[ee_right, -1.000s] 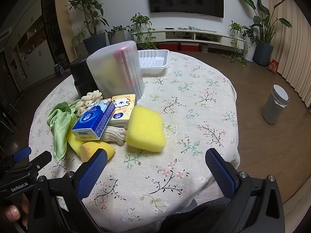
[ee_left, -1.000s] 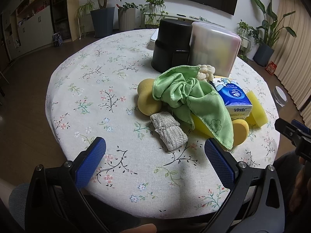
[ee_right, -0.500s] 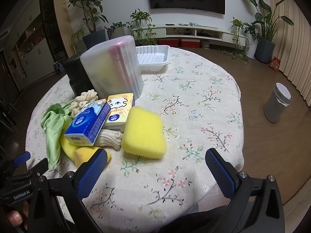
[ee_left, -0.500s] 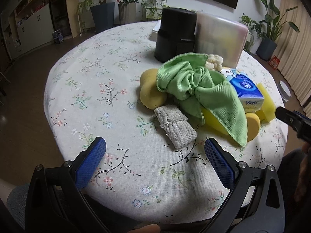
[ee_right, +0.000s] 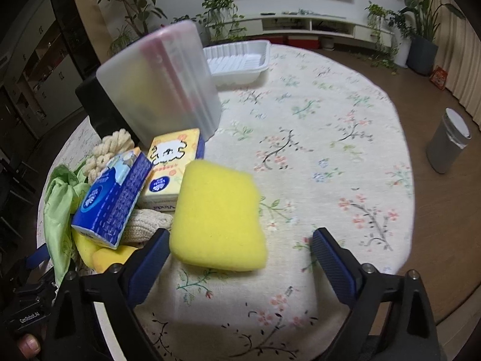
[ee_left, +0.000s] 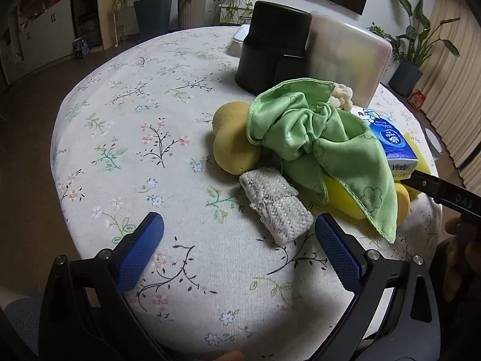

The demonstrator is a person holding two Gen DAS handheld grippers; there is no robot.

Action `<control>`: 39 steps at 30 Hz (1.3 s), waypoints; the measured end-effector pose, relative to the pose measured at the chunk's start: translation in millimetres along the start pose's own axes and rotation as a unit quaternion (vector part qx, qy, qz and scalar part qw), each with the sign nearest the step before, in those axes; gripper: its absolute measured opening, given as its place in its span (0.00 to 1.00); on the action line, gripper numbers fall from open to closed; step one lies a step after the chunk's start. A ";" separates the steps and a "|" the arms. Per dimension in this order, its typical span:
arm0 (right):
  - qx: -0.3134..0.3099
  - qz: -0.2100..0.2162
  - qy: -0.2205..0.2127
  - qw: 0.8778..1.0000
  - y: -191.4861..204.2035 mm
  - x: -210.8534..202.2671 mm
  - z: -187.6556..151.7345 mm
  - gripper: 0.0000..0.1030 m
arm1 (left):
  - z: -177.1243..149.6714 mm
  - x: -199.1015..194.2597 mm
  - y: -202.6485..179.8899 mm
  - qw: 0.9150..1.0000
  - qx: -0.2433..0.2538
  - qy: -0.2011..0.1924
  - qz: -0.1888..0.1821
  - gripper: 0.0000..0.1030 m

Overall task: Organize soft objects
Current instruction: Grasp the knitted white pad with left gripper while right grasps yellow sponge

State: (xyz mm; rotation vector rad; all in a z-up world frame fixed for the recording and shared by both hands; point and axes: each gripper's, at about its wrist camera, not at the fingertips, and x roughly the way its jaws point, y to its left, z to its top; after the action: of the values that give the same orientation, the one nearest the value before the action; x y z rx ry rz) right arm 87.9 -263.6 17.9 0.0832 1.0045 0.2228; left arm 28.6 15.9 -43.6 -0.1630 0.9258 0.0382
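A pile of soft things lies on the round flowered table (ee_left: pixel 144 138). It holds a green cloth (ee_left: pixel 315 138), a tan rounded sponge (ee_left: pixel 231 147), a grey woven pad (ee_left: pixel 276 204), a blue tissue pack (ee_left: pixel 390 144) and a cream rope (ee_right: pixel 111 150). My left gripper (ee_left: pixel 239 221) hangs open over the cloth, its right finger just beside the woven pad, with nothing between the pads. The jaws of my right gripper (ee_right: pixel 240 234) are closing. The near end of a yellow sponge (ee_right: pixel 219 219) lies between them, and the right pad stands clear of it.
A frosted plastic box (ee_right: pixel 162 90) and a black container (ee_left: pixel 270 45) stand behind the pile, with a white tray (ee_right: pixel 237 60) further back. An orange tissue pack (ee_right: pixel 171 165) lies by the sponge. A grey bin (ee_right: pixel 448 144) is on the floor to the right.
Both grippers have come down and closer to the pile. The right gripper's jaws have narrowed, and the yellow sponge now reaches between them.
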 end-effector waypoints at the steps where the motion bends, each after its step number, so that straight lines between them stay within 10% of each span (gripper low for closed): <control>1: 0.001 0.002 -0.003 1.000 -0.5 -0.3 0.4 0.91 | 0.7 0.4 0.0 1.000 -0.001 0.000 0.000 0.98; 6: -0.007 0.004 -0.012 1.000 0.3 0.4 -0.2 0.87 | 2.3 -0.1 -1.4 1.000 -0.006 -0.002 -0.004 0.98; 12: -0.028 0.012 -0.022 0.999 4.8 -0.6 -2.7 0.56 | 6.0 3.8 -1.1 1.000 -0.012 0.000 0.014 0.92; 34: -0.020 0.040 -0.041 0.998 0.3 -13.6 -9.8 0.52 | 3.2 10.8 -16.9 0.997 0.017 -0.001 0.073 0.92; 39: -0.023 0.039 -0.041 0.998 0.3 -13.2 -10.0 0.53 | 2.3 4.6 -28.6 0.997 0.047 -0.007 0.061 0.57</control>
State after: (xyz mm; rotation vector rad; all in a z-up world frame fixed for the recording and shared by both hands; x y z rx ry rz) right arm 72.7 -266.7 23.5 0.0888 0.9156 0.3123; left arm 36.1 -12.1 -42.4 -0.0195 0.9214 0.1076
